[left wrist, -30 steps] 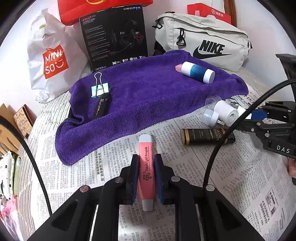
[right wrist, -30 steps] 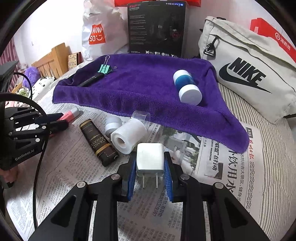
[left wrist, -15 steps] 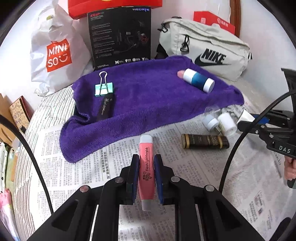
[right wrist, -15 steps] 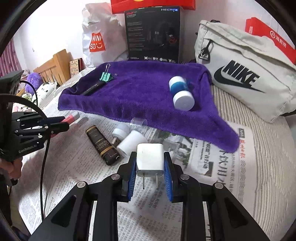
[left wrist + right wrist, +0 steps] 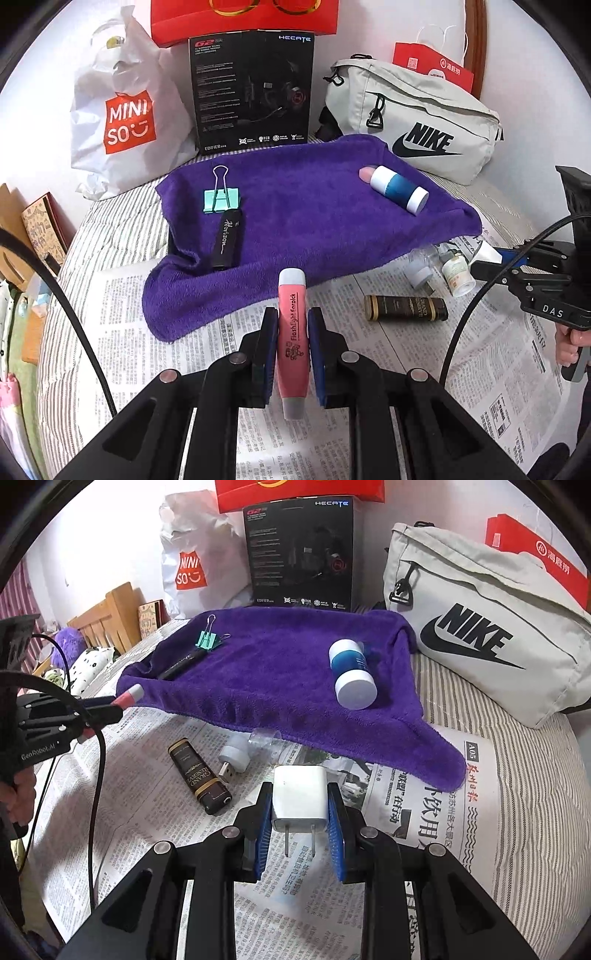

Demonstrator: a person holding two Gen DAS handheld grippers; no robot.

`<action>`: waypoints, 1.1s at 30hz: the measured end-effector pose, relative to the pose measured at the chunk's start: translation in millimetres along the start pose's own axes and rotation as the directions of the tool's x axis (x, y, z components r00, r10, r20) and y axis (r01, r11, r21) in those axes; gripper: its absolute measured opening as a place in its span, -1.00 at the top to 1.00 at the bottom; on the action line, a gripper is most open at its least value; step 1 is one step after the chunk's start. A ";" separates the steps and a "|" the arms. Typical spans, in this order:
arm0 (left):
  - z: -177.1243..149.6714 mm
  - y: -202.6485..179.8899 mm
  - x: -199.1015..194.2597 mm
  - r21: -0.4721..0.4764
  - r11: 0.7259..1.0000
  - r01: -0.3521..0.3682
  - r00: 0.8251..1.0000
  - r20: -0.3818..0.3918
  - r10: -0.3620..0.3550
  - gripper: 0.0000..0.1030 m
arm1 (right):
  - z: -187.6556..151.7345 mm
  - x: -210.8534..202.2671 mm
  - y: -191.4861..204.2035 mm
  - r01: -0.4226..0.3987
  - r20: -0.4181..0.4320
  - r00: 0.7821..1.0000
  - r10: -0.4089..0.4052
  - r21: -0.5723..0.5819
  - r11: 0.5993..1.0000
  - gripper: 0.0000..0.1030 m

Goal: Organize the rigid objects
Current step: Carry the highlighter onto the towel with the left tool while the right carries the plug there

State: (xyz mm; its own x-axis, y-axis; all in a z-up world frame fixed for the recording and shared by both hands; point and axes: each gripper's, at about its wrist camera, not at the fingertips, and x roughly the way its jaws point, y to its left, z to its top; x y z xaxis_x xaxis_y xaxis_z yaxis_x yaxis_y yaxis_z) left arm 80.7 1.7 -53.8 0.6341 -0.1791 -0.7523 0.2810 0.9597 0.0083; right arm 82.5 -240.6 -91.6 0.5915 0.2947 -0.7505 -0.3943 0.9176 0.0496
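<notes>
My left gripper [image 5: 291,325] is shut on a pink flashlight earpick pen [image 5: 292,332], held above the newspaper just short of the purple towel [image 5: 314,214]. My right gripper [image 5: 299,801] is shut on a white plug adapter [image 5: 300,797] with its two prongs pointing toward the camera. On the towel lie a green binder clip [image 5: 221,199], a black Horizon tube [image 5: 228,240] and a blue-and-white bottle [image 5: 399,186]. A dark brown Grand Reserve tube [image 5: 199,775], a small white USB lamp [image 5: 232,755] and a clear cap [image 5: 264,736] lie on the newspaper.
Behind the towel stand a white Miniso bag [image 5: 125,122], a black Hecate box [image 5: 255,92], a grey Nike bag [image 5: 417,125] and red packaging [image 5: 243,14]. A person's hand [image 5: 570,347] holds the right gripper's handle. A wooden bed frame [image 5: 107,624] and soft toys sit at the left.
Both grippers have risen and drawn back a little with their objects, so the towel and the loose items look smaller and farther away. Nothing on the towel or newspaper moved.
</notes>
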 end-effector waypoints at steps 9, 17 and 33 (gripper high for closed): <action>19.6 6.3 1.0 -0.002 1.000 0.000 1.000 0.023 0.001 0.68 | 19.3 1.5 3.9 -0.010 0.021 1.000 0.010 -0.024 1.000 0.47; 37.3 23.1 13.3 -0.037 0.999 -0.019 1.000 0.019 0.020 0.68 | 43.4 10.7 3.2 -0.025 0.048 0.998 0.026 -0.011 1.000 0.47; 71.8 36.9 65.9 -0.057 0.998 -0.001 1.000 -0.024 -0.001 0.68 | 92.6 68.8 -6.4 -0.029 -0.010 1.000 0.029 0.012 0.999 0.47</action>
State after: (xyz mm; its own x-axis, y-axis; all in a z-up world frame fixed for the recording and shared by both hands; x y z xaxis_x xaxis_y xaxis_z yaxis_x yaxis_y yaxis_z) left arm 184.5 9.8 -55.8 0.6164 -0.1745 -0.7679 0.2388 0.9706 -0.0288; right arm 190.9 -201.6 -82.6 0.5727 0.3188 -0.7552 -0.4026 0.9119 0.0797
